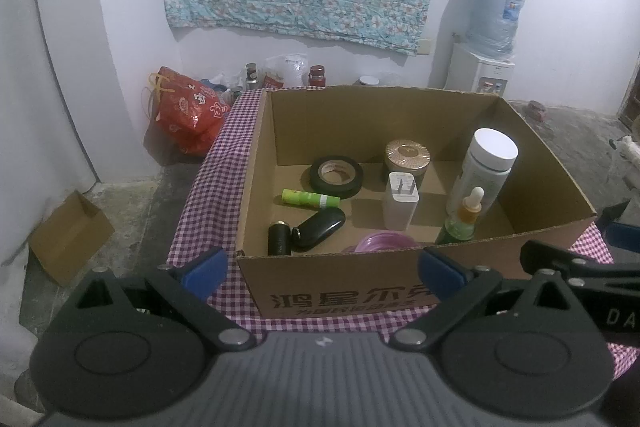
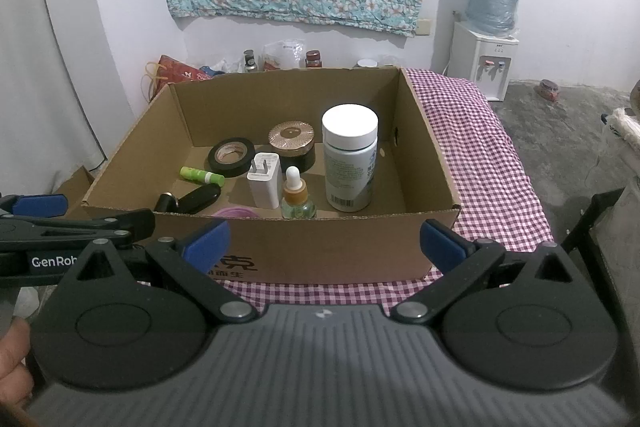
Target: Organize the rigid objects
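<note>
An open cardboard box (image 1: 256, 163) (image 2: 432, 163) stands on a checked cloth. Inside are a white-capped bottle (image 1: 486, 167) (image 2: 350, 155), a dropper bottle (image 1: 464, 217) (image 2: 296, 197), a white charger plug (image 1: 401, 203) (image 2: 264, 183), a black tape roll (image 1: 336, 175) (image 2: 231, 155), a gold-lidded jar (image 1: 407, 157) (image 2: 291, 143), a green tube (image 1: 310, 198) (image 2: 201, 175), a black oval case (image 1: 318, 223) (image 2: 198, 198), a small black cylinder (image 1: 279, 238) and a pink ring (image 1: 380, 241) (image 2: 236, 212). My left gripper (image 1: 322, 273) and right gripper (image 2: 324, 241) are open and empty in front of the box.
The checked cloth (image 2: 488, 163) covers a low table. A red bag (image 1: 186, 111), jars and a water dispenser (image 2: 486, 59) stand by the back wall. A small cardboard box (image 1: 68, 237) lies on the floor at the left. The other gripper shows at each view's edge.
</note>
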Motion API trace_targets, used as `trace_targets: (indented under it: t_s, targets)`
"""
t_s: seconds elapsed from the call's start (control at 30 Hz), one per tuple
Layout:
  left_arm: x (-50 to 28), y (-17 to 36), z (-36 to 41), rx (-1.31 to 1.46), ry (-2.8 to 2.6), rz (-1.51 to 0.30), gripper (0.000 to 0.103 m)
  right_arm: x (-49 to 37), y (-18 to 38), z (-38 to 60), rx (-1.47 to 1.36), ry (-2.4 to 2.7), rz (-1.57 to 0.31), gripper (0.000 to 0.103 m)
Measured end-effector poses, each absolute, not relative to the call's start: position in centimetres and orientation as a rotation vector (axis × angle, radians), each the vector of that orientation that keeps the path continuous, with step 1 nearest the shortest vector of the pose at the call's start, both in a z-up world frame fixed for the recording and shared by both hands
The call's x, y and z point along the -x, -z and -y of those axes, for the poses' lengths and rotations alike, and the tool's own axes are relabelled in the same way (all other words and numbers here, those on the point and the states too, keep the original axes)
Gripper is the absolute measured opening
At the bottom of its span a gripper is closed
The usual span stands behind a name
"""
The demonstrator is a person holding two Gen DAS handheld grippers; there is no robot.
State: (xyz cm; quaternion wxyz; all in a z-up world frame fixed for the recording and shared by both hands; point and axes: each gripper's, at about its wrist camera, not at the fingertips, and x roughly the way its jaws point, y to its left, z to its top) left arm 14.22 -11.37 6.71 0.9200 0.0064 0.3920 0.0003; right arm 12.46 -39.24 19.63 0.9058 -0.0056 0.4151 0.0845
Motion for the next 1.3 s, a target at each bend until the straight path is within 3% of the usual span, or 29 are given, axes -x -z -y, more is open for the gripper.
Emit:
trace_targets:
  t_s: [1.3]
  targets:
    - [-14.01,-6.6,11.66,-0.01,-0.007,-0.807,0.102,-12.56,-19.66,39.24,0.011,-0.177,-0.86,0.101]
